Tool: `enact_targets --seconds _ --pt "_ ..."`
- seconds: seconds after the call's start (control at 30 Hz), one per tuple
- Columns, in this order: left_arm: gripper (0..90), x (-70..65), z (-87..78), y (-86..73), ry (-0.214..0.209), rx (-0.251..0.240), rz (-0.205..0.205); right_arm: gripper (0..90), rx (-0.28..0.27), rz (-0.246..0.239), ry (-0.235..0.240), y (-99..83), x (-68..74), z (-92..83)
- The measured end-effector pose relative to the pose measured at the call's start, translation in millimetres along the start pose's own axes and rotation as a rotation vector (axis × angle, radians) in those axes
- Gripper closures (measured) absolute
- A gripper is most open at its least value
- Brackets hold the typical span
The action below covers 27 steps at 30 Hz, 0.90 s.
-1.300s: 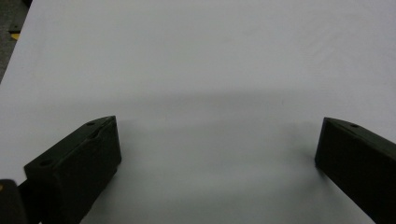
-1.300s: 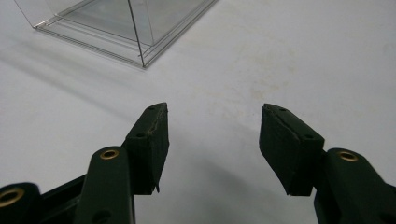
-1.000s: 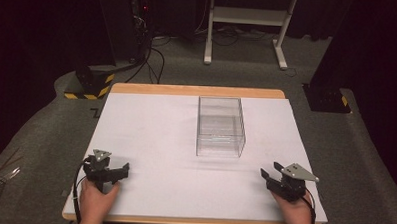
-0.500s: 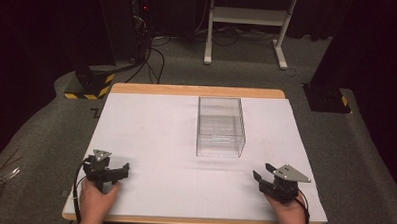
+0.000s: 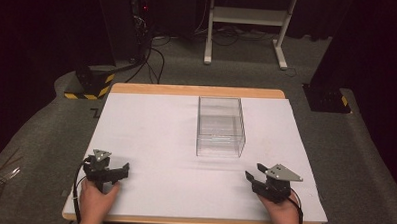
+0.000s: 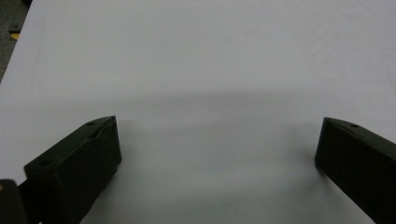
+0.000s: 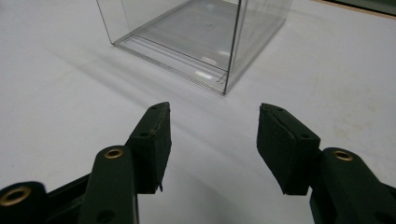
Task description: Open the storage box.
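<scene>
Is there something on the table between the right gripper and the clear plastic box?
No, nothing visible. In the right gripper view, bare white table lies between the open right gripper and the near corner of the clear box. The high view shows the same gap.

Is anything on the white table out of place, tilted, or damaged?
Nothing stands out. The clear plastic box stands upright and looks empty on the white table. The left gripper and right gripper sit open near the front edge, holding nothing.

Lab: black curtains (image 5: 39,31), hazard-striped stand base (image 5: 90,84).
</scene>
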<state>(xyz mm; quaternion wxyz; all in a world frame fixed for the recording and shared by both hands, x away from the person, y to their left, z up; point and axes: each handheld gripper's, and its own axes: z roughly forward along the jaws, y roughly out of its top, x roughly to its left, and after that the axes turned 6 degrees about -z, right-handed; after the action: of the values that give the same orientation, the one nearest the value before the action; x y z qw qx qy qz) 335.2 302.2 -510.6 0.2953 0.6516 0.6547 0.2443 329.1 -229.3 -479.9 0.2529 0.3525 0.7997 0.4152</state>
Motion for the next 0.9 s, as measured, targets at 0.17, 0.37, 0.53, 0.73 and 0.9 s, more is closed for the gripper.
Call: enact_targets --seconds 0.17,0.37,0.53,0.73,0.9 --pt "0.4 0.0 0.0 0.0 0.0 0.0 0.0 46.9 -0.012 -0.012 0.02 6.4 7.8 2.7" --pt "0.4 -0.1 0.1 0.0 0.0 -0.001 -0.002 47.2 -0.014 -0.023 0.035 12.9 14.2 8.0" --pt "0.4 0.0 0.0 0.0 0.0 0.0 0.0 47.2 -0.017 -0.038 0.048 18.6 20.4 12.2" --pt "0.4 -0.1 0.1 0.0 0.0 -0.001 -0.001 47.2 -0.011 -0.042 0.065 20.9 28.0 15.4" --pt "0.4 0.0 0.0 0.0 0.0 0.0 0.0 47.1 -0.021 -0.028 0.081 24.4 32.3 18.7"
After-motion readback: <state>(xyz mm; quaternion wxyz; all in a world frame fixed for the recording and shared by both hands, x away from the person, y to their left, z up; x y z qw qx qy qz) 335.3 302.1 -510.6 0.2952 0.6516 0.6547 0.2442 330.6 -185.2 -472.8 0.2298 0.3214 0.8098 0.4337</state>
